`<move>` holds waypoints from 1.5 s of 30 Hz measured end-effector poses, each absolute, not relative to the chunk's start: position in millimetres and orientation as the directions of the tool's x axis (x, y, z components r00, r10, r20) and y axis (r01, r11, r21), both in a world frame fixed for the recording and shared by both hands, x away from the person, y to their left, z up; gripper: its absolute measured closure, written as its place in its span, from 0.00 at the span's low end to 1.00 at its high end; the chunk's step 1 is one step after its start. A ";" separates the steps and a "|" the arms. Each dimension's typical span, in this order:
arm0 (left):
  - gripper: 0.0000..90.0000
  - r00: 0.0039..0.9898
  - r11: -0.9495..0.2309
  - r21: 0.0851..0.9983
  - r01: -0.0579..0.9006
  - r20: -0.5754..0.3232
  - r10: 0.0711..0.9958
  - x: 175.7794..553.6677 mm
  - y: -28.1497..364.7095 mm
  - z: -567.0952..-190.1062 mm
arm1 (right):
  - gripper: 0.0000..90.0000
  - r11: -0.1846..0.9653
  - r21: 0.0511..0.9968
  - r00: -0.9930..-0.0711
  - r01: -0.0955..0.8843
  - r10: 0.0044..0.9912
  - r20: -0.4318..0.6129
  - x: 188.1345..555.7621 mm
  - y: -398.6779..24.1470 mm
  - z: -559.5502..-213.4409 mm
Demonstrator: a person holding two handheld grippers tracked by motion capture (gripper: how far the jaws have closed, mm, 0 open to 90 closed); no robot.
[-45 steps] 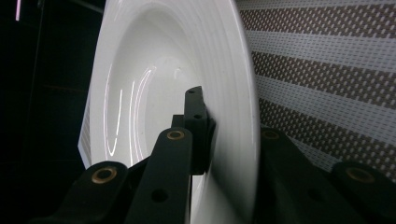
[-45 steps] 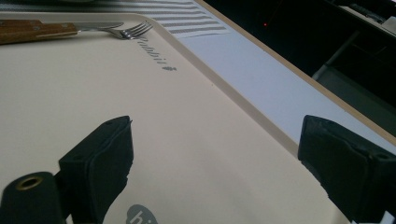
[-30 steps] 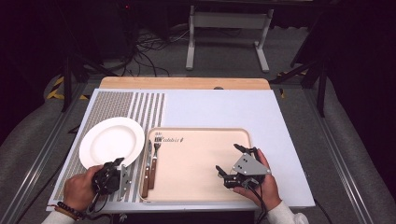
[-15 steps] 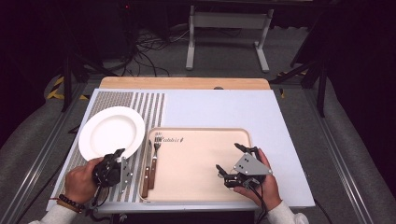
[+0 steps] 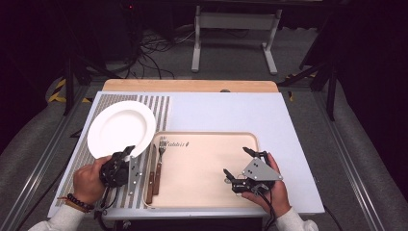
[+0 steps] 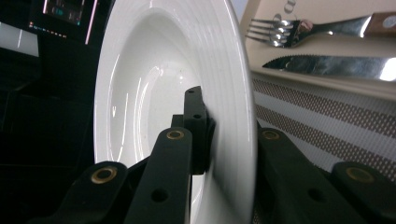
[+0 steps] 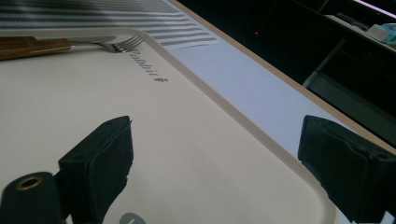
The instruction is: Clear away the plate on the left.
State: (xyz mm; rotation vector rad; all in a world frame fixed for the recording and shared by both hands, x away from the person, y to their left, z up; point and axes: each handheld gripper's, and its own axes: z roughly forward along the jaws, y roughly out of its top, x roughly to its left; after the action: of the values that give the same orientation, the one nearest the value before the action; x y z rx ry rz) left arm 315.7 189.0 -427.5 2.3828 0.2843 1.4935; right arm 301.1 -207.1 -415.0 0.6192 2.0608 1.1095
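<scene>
High view: left gripper (image 5: 129, 153) sits at the near-left of the table, person's left hand (image 5: 89, 180) wrapped around it, jaws clamped on the near rim of the round white ceramic plate (image 5: 121, 128). The plate hangs over the brown-and-white striped placemat (image 5: 161, 111) and looks tilted, far edge up (its right edge overlaps the left rim of the tray). The beige rectangular plastic tray (image 5: 202, 166) lies mid-table on the pale grey tabletop (image 5: 231, 113). At the tray's left edge lie a wood-handled steel fork (image 5: 160, 159) and a wood-handled steel knife (image 5: 150, 175), side by side, handles toward the person. Right gripper (image 5: 237, 162) hovers over the right part of the tray, jaws apart, nothing between them; right hand (image 5: 269, 190) grips it from below.

Left gripper view: the plate (image 6: 177, 88) stands edge-on between the two black jaws. One jaw lies inside the bowl side, the other behind the rim; both pads press on it (firm pinch on the rim). Behind the plate, the fork (image 6: 299, 30) and the serrated knife (image 6: 336, 65) lie on the tray edge, with the placemat (image 6: 327, 126) below them.

Right gripper view: jaws stand wide apart, empty. One is over the tray (image 7: 154, 154), the other past its rim, over the tabletop (image 7: 243, 88). Fork tines (image 7: 119, 45) and the wooden handles show at the far corner of the tray, with the placemat (image 7: 116, 18) beyond.
</scene>
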 end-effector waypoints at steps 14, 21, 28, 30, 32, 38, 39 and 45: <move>0.92 0.427 -0.932 0.355 -0.069 0.855 0.294 313.1 164.3 -420.3 | 0.13 0.507 0.859 -0.629 0.077 0.693 -0.352 301.0 -207.3 -413.4; 0.92 0.425 -0.932 0.350 -0.088 0.860 0.283 313.4 158.0 -418.8 | 0.13 0.506 0.859 -0.627 0.077 0.695 -0.353 301.1 -208.1 -413.4; 0.92 0.431 -0.933 0.345 -0.102 0.861 0.271 313.1 153.1 -418.1 | 0.13 0.506 0.860 -0.617 0.070 0.700 -0.361 300.1 -209.0 -412.5; 0.92 0.433 -0.931 0.348 -0.113 0.860 0.269 313.4 150.2 -418.3 | 0.13 0.504 0.861 -0.616 0.071 0.701 -0.360 300.1 -209.2 -412.5; 0.92 0.436 -0.930 0.347 -0.121 0.860 0.265 313.7 146.9 -419.1 | 0.13 0.506 0.860 -0.615 0.071 0.701 -0.362 299.9 -209.4 -412.7; 0.92 0.441 -0.929 0.343 -0.141 0.861 0.252 313.9 140.1 -419.2 | 0.13 0.501 0.863 -0.605 0.073 0.710 -0.361 299.1 -211.7 -411.3; 0.92 0.446 -0.929 0.339 -0.148 0.861 0.243 313.3 137.1 -419.5 | 0.13 0.501 0.862 -0.605 0.071 0.709 -0.362 299.2 -211.9 -411.1; 0.92 0.445 -0.928 0.331 -0.172 0.867 0.226 311.8 129.9 -419.7 | 0.13 0.501 0.863 -0.599 0.072 0.713 -0.364 299.3 -212.4 -411.1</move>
State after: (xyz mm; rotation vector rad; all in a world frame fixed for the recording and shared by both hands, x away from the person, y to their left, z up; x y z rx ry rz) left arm 311.8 129.9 -419.7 2.3294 0.0459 1.4809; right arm 299.3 -212.4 -411.1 0.6433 2.0080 1.1081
